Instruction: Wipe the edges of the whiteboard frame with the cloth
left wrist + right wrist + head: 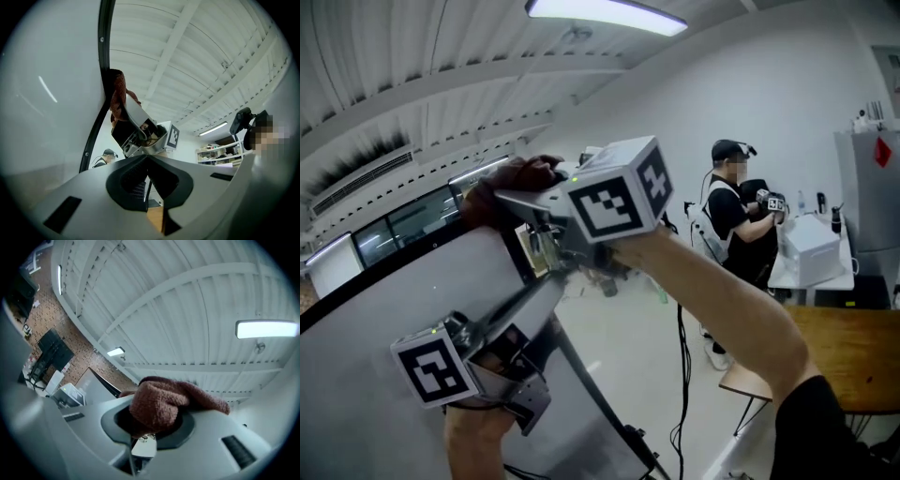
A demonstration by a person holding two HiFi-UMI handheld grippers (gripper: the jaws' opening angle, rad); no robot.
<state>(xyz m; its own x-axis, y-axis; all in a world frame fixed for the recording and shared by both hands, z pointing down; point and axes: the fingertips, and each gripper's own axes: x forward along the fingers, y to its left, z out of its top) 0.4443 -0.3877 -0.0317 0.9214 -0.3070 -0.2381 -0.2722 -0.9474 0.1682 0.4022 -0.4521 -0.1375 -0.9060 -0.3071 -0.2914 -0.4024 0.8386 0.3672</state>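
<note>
A white ribbed ceiling (pixel 412 56) with a long lit lamp (pixel 605 14) fills the upper part of the head view, above plain white walls. Further back another person (pixel 733 220) in dark clothes stands at a white table (pixel 806 279) that carries a white box (pixel 811 246). A wooden table (pixel 853 347) juts in at the right edge, and dark cables hang down near the middle of the room.

The whiteboard (pixel 384 309) fills the left side of the head view and looks slanted there. Its black frame (pixel 105 56) runs as a dark strip along the board's edge in the left gripper view.

The right gripper (pixel 525 199) is raised to the board's upper corner. Its jaws are clamped on a reddish-brown fuzzy cloth (pixel 159 404). In the right gripper view the cloth bulges out between the jaws and a loose flap trails off to the right. Seen from the left gripper view, the cloth sits right against the outer side of the black frame and seems to touch it. The person's forearm reaches in from the lower right of the head view, behind the gripper's marker cube.

The left gripper (pixel 147 157) is lower down, in front of the board's face. Its dark pads meet at the tips with nothing between them. Its tips point up towards the right gripper and lie off to the side of the frame, not on it.
</note>
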